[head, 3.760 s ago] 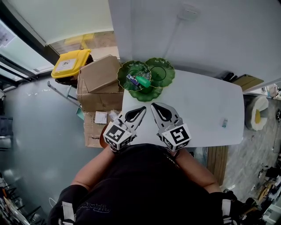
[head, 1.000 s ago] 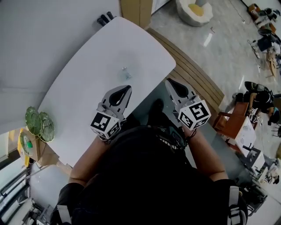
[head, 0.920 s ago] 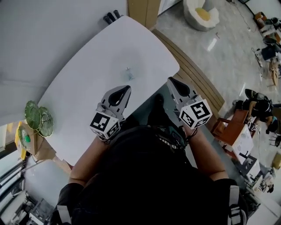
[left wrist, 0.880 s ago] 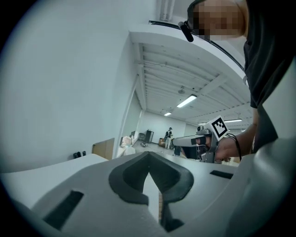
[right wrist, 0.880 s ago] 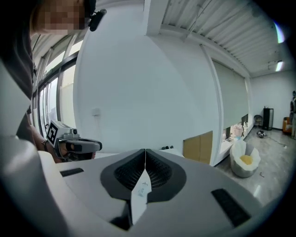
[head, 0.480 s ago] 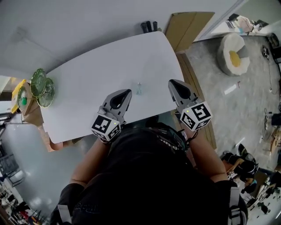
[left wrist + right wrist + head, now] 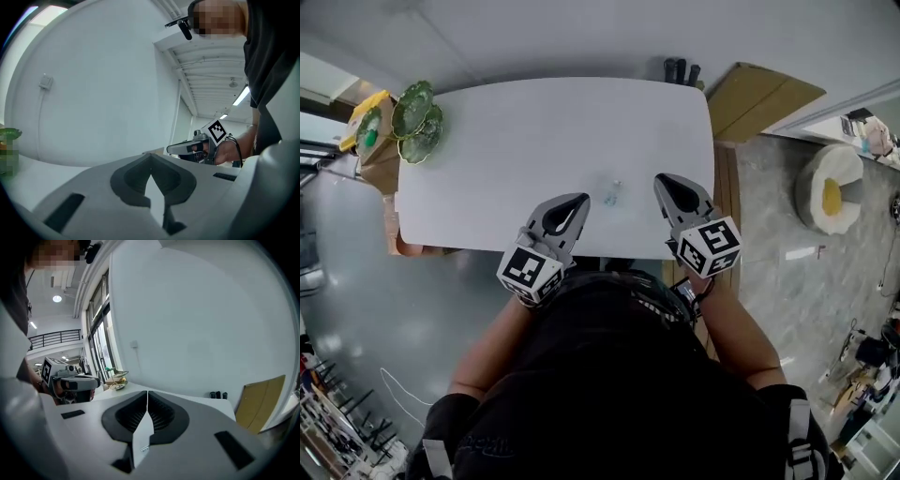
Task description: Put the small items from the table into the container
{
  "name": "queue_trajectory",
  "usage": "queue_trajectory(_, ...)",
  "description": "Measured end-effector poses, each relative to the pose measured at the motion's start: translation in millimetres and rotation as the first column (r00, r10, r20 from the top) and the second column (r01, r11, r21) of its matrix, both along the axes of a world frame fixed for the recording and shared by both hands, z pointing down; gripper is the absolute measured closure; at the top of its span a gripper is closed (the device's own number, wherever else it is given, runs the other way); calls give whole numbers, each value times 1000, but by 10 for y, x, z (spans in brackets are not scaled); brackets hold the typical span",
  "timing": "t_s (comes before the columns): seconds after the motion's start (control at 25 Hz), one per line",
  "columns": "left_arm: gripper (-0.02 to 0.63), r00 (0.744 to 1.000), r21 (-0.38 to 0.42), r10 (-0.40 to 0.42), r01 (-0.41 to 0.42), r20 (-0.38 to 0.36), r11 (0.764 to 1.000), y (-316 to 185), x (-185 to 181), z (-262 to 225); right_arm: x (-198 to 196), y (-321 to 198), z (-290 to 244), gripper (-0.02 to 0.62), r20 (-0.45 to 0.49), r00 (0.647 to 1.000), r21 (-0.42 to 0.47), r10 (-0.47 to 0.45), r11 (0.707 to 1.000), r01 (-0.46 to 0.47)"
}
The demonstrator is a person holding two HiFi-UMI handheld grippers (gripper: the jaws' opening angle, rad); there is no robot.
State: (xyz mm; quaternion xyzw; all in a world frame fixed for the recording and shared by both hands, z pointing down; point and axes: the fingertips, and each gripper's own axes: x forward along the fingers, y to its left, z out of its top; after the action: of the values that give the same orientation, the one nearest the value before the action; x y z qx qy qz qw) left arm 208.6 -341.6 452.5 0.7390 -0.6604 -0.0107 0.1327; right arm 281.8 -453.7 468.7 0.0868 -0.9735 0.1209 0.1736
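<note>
As the small item (image 7: 612, 193) on the counter (image 7: 506, 150) seems light and stiff, its middle suits a pinch; left tongs (image 7: 580, 200) and right tongs (image 7: 661, 182) are clenched, empty.

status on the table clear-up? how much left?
Done: can't confirm. The green dish at the table's far left corner shows too small to see into. In hand: nothing; the left gripper and right gripper are both shut and empty. Left: one small item lies on the table between the gripper tips, not yet picked up.
</note>
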Motion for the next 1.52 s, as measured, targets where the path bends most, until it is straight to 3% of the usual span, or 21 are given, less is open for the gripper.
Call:
queue_trajectory(0.16, 598, 999, -26, -11, 10, -45, 1000, -7, -180, 139, -232, 59, 483, 575, -76, 997, -137, 6, 990, -16)
queue_trajectory(0.44, 598, 994, -48, 25, -30, -109, 998, -131, -418, 350, -446, 177, 1408, 572, -232, 972, -318, 39, 941, -114)
queue_trajectory(0.6, 598, 991, -65, 45, -54, -129, 996, -181, -545, 458, -505, 211, 1790, 493, -301, 951, -378, 63, 908, -180)
queue_trajectory(1.12, 600, 972, -110, 111, -136, -206, 985, -282, -564, 724, -402, 265, 2685, 430, -508, 858, -445, 82, 827, -343)
queue_trajectory(1.52, 598, 966, -125, 114, -146, -232, 981, -274, -667, 826, -356, 362, 3077, 407, -611, 789, -423, 62, 817, -391)
